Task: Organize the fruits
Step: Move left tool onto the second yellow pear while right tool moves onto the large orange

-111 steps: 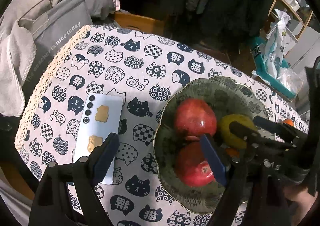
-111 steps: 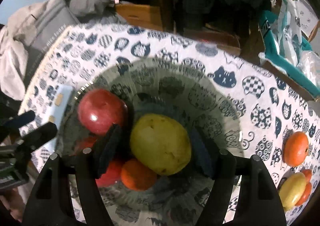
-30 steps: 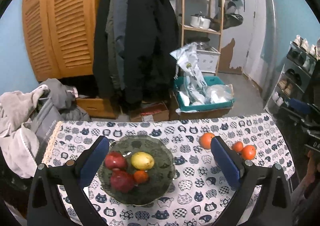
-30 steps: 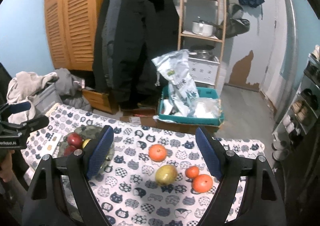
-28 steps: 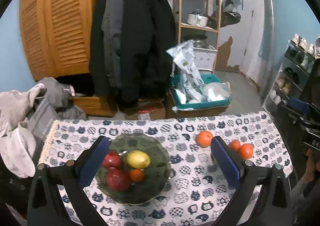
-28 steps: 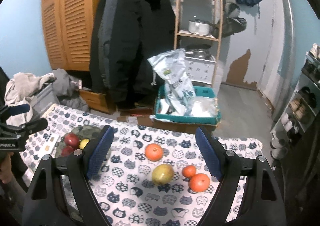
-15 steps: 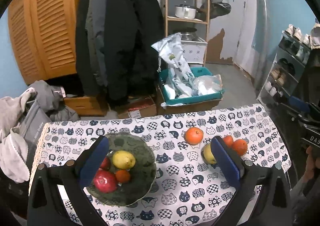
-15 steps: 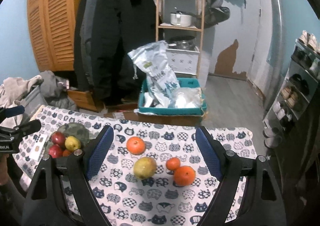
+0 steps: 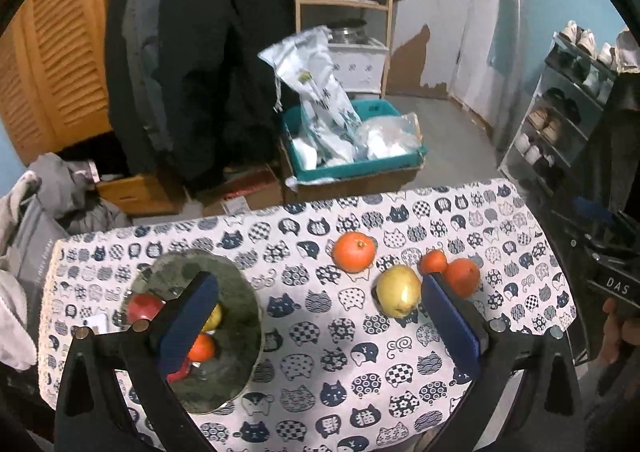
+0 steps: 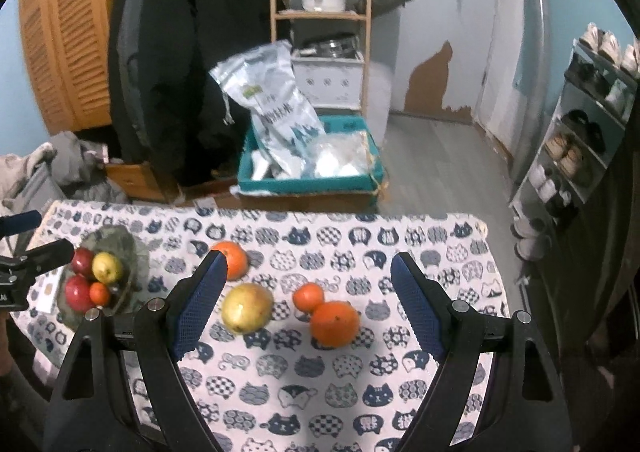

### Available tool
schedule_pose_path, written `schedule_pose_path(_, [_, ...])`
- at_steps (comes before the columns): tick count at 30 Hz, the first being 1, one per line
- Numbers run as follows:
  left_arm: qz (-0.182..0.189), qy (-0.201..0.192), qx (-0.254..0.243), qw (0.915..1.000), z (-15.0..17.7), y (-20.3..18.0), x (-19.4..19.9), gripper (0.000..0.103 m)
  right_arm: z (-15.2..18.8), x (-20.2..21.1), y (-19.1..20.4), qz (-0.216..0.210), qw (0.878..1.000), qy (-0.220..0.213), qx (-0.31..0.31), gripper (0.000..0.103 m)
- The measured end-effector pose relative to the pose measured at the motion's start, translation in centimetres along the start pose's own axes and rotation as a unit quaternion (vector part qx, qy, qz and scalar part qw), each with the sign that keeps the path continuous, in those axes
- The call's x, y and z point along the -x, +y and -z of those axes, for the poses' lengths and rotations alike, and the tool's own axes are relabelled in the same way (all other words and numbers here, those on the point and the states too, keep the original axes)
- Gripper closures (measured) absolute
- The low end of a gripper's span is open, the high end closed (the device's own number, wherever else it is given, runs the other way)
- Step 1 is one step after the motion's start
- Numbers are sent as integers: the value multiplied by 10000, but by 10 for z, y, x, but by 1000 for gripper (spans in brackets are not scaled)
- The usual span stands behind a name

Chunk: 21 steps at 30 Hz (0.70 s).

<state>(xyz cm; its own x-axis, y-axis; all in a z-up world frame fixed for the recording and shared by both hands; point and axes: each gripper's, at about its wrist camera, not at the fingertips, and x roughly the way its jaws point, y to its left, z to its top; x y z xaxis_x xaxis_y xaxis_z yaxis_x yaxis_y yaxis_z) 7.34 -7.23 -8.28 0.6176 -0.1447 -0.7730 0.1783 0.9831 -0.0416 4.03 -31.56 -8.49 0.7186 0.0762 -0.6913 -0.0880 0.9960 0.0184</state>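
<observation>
Four fruits (image 10: 247,307) loose on cat-print tablecloth (image 10: 344,368); coats (image 10: 188,52) behind.

The left gripper (image 9: 316,316) hangs wide open and empty above a cat-print tablecloth (image 9: 320,352). A dark patterned plate (image 9: 240,308) at left carries red, yellow and orange fruit. Right of it lie a yellow-green pear (image 9: 398,290) and three round oranges, the largest (image 9: 355,252) set apart.

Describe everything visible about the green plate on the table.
The plate is round, shallow and dark green, mottled with a faint pattern and a slightly scalloped rim; it looks glazed or glassy. It lies flat on the cat-print tablecloth near the table's left end. It holds two red fruits, a yellow one and a small orange. A phone lies beside its left edge; whether they touch is unclear. Neither gripper touches it.
</observation>
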Motion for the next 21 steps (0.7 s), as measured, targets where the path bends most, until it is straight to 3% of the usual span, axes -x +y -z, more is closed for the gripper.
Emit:
schedule_pose_path(14, [-29,494,11,9988,6,-20,-62,1,22,-53,-23,39,9967,771,-255,20])
schedule_pose_path(21, [30,836,-66,9965,12,-31,-96,1,39,-95,-30,60,9902,1363,-309,20])
